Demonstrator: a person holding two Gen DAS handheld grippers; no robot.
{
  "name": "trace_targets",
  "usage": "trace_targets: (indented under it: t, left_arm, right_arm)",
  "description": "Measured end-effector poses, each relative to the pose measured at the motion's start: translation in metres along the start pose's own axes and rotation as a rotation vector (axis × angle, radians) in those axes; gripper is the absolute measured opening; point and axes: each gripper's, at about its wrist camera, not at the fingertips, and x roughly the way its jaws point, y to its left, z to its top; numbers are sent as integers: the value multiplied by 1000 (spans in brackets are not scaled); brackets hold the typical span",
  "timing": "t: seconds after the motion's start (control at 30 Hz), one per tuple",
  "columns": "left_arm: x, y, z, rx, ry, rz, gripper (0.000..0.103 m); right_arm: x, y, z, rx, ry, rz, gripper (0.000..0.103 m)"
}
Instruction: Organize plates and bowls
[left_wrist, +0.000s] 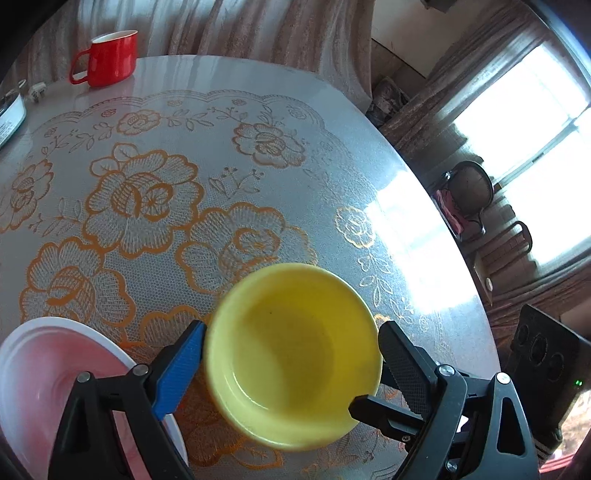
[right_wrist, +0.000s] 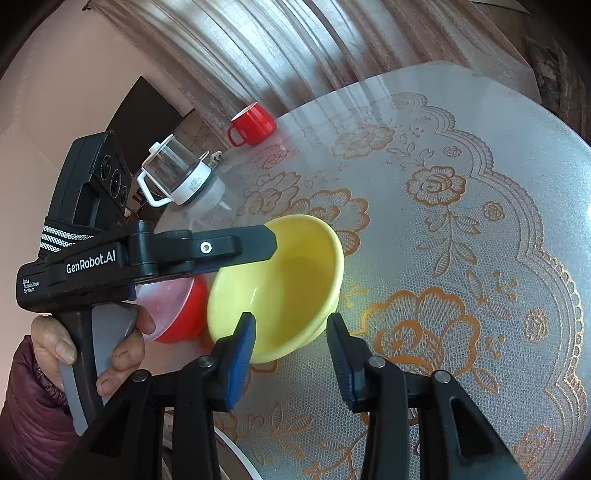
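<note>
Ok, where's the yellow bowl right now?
The yellow bowl sits tilted between the left gripper's open jaws, above the floral table mat, right of the red bowl.

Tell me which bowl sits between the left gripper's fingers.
The yellow bowl: it lies between the left gripper fingers. The red bowl sits beside it, outside them.

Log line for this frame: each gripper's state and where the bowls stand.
left gripper: open, straddling yellow bowl | right gripper: open, empty, near same bowl | red bowl: beside yellow bowl | red mug: far table edge
</note>
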Motion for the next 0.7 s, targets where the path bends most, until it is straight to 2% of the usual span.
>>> trace_targets:
  t: [0.1,0.2,0.3,0.37,0.43,0.6,0.7]
  left_arm:
    - [0,-9,-8,44,27,-36,93]
    - [1,-16,-13,66,44,-50,91]
    - [1,-22,-18,99,43,-27,74]
    - [0,-22,-20,100,33,-13,57]
    - [1,-21,-23,109,40,-5,50]
    - [2,-28,-31,138,77,9,43]
    - [-2,-36,-36,159,76,10,43]
  right_arm:
    - [-2,-3,-2,-8,7,-35,42]
    - [-9,-10,-5,-2,2,-41,39]
    - [-15,-15,-8,4,-6,-66,39]
    - [-19,-19,-10,17,-11,-89,39]
    - [-23,-23,-12,32,-13,-89,39]
    - [-31,-24,-20,47,-11,-93,39]
    - [-37,-23,-23,58,-20,-100,41]
